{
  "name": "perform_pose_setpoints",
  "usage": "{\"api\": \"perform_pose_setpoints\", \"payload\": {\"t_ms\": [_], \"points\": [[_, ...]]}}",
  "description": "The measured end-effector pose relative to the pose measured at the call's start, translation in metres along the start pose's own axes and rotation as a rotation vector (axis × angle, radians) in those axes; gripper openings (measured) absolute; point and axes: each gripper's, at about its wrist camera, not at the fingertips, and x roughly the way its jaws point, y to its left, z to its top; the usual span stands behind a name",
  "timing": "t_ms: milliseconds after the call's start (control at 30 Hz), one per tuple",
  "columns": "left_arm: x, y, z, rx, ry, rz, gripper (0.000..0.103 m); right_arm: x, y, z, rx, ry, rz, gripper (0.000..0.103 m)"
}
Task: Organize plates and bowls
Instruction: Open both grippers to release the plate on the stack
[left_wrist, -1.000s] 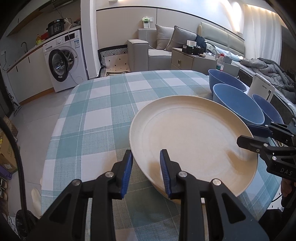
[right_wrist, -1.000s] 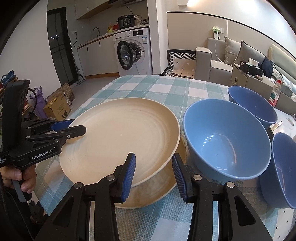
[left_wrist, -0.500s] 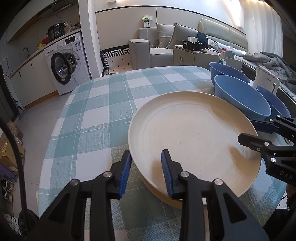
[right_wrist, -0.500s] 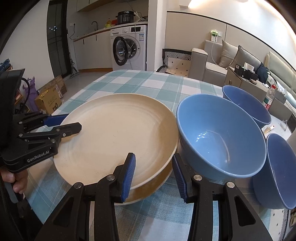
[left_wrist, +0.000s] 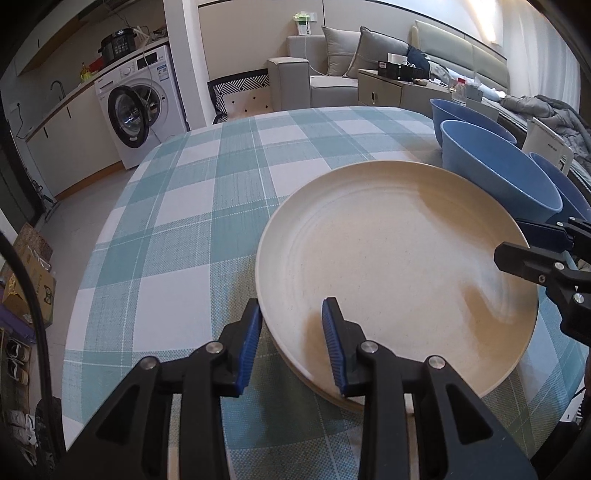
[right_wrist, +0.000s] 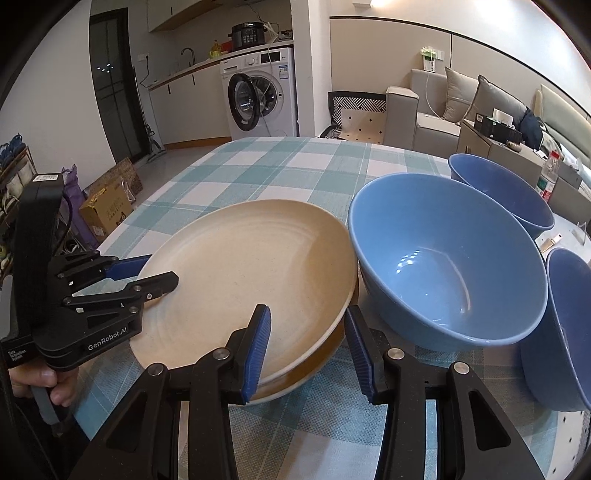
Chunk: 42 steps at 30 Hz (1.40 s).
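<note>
Two cream plates (right_wrist: 240, 280) sit stacked on a teal-checked tablecloth (left_wrist: 177, 206) beside blue bowls (right_wrist: 443, 273); a washing machine (right_wrist: 262, 96) stands behind. Both grippers, left (left_wrist: 291, 343) marked "GenRobot.AI" and right (right_wrist: 306, 350), straddle the top plate's rim; whether their pads press it is unclear.

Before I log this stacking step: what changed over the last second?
The top plate sank toward the lower plate, now almost nested. The left claw and right claw kept gripping its rim; the three blue bowls stayed put.
</note>
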Motion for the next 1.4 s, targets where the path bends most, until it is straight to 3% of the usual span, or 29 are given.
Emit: {"api": "perform_pose_setpoints", "payload": {"t_ms": [367,600,800,1400], "points": [[0.008,-0.004,0.006,-0.001,0.023,0.046,0.033,0.009,0.002,-0.005,-0.018,0.021,0.002,0.046],[0.012,-0.005,0.008,0.006,0.035,0.059,0.033,0.01,0.008,-0.008,-0.038,0.014,0.001,0.055],[0.014,-0.007,0.01,0.008,0.045,0.055,0.043,0.009,0.005,-0.008,-0.022,0.018,0.036,0.063],[0.015,-0.005,0.009,-0.011,0.076,0.013,0.053,0.01,-0.003,-0.007,0.028,0.02,0.093,0.069]]}}
